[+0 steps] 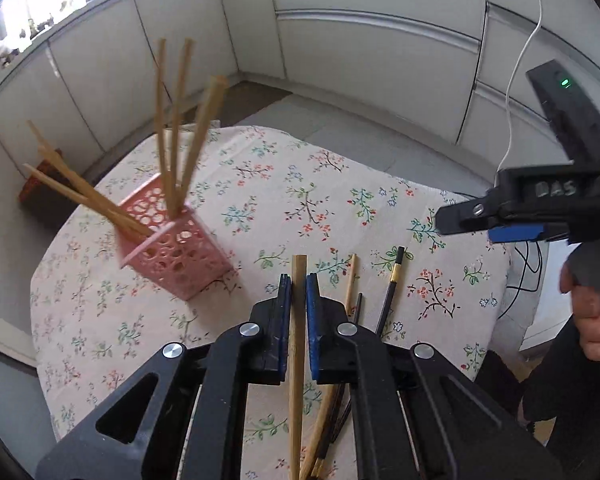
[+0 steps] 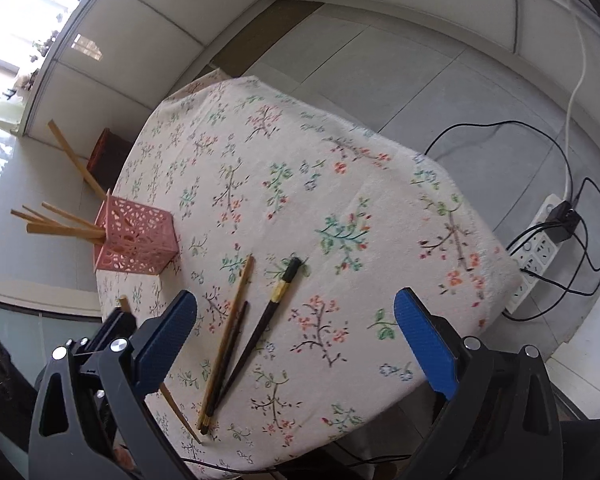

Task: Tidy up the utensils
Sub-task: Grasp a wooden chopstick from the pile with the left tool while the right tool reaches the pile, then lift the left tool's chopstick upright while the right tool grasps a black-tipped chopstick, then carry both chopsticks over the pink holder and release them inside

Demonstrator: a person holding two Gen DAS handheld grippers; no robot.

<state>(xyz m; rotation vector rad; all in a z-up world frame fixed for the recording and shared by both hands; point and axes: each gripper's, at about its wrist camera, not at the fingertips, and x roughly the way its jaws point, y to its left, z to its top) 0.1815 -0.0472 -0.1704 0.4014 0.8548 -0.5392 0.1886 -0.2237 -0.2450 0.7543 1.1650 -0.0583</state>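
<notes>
Nearest: left gripper (image 1: 299,284), blue pads closed on a light wooden chopstick (image 1: 298,340) that runs lengthwise between them, its square end projecting past the fingertips. Right gripper (image 2: 296,312), jaws spread wide with nothing between them, poised over the near part of the table. Loose chopsticks (image 2: 230,344) on the floral tablecloth (image 2: 340,184): one light wooden, one thin dark, one dark with a gold band (image 2: 279,292) and black end, lying fanned, their near ends close together at the table's front edge. Farther left: pink perforated holder (image 1: 176,240), square, divided, standing near the table's left edge; several light wooden chopsticks (image 1: 172,128) stand in it, some upright, some leaning outward to the left. Beyond the table: white cabinet fronts (image 1: 360,40), grey floor tiles, a white power strip (image 2: 540,240) with black cables on the floor at right.
</notes>
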